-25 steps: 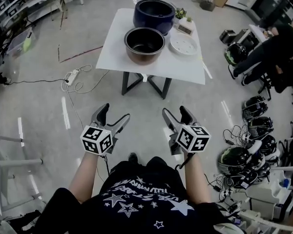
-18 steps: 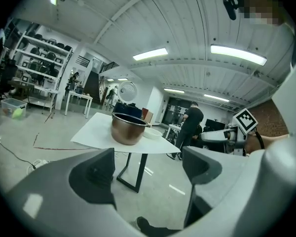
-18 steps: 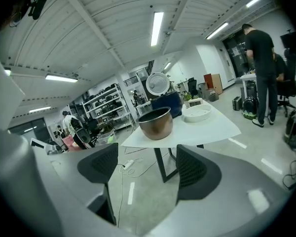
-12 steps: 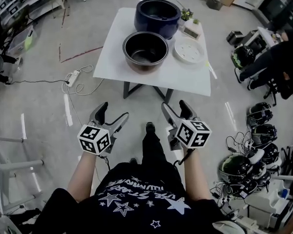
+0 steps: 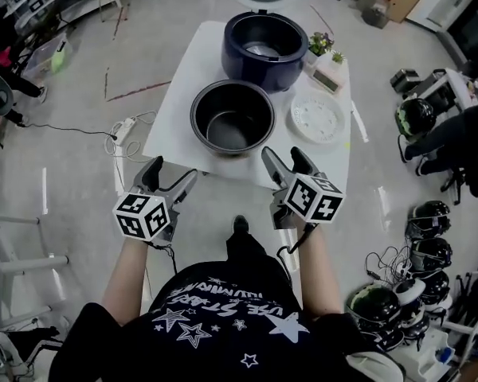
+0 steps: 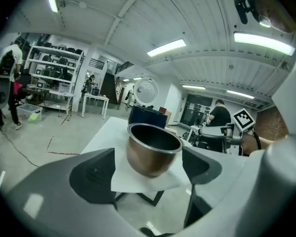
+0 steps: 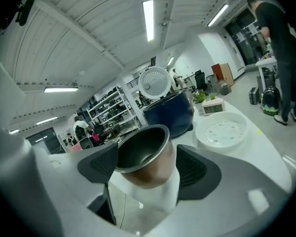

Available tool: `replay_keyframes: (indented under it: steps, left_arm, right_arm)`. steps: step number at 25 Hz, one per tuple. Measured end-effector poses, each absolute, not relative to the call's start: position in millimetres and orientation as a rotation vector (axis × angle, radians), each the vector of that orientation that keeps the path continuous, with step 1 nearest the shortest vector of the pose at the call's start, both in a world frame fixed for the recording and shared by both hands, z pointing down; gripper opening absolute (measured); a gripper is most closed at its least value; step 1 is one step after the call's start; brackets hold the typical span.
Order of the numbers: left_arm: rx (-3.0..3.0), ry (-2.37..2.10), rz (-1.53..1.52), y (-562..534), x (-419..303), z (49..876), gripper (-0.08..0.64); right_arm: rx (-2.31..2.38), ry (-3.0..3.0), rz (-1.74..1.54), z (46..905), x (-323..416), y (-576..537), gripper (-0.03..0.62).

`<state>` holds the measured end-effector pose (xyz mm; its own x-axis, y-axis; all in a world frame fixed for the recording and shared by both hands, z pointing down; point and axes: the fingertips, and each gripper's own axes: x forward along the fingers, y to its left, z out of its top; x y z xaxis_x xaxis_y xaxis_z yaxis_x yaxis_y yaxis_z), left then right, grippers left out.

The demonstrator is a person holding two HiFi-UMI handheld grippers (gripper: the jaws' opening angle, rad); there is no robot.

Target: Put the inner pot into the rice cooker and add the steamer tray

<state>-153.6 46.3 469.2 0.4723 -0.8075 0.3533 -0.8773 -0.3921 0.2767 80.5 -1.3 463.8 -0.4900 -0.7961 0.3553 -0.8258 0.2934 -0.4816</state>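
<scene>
1. Right now, the person stands at the near edge of the white table [image 5: 179, 86], a gripper in each hand, both low in the middle of the head view and just short of the tabletop.
2. The left gripper [image 5: 174, 173] has its jaws spread wide and grips nothing. Its own view frames the inner pot [image 5: 233, 122] in the gap, clear of both jaws.
3. The right gripper [image 5: 281, 154] is likewise spread wide and empty, with the same pot showing between its jaws, untouched.
4. The inner pot sits upright on the table's near part, at the centre of the frame, dark inside and coppery outside.
5. The dark blue rice cooker [image 5: 264, 42] stands just behind it, upper centre, its top open.
6. The white steamer tray [image 5: 318, 118] lies flat just right of the pot, with a small plant [image 5: 323, 42] and a clock [image 5: 328, 76] behind it.
</scene>
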Motion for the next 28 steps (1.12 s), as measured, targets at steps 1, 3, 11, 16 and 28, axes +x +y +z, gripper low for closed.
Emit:
replay_keyframes:
  steps: [1, 3, 11, 16, 28]
  left_arm:
    - [2.285, -1.421, 0.214, 36.2, -152.8, 467.2, 0.419]
    - [2.263, -1.446, 0.204, 18.9, -150.6, 464.9, 0.420]
    - [2.178, -1.557, 0.187, -32.2, -155.3, 461.8, 0.420]
    - [2.151, -1.606, 0.158, -49.7, -156.9, 464.7, 0.419]
    - [2.023, -1.634, 0.229, -65.1, -165.7, 483.9, 0.419]
  right_arm:
    - [1.541, -2.484, 0.978, 465.5, 80.4, -13.7, 0.382]
    - [1.506, -2.474, 0.987, 470.2, 79.8, -36.3, 0.380]
    - [1.346, -2.400, 0.989, 499.5, 68.6, -106.1, 0.360]
    - [1.247, -2.320, 1.004, 525.6, 61.0, -134.3, 0.328]
    - [1.183, -2.204, 0.958, 543.7, 53.0, -149.8, 0.139]
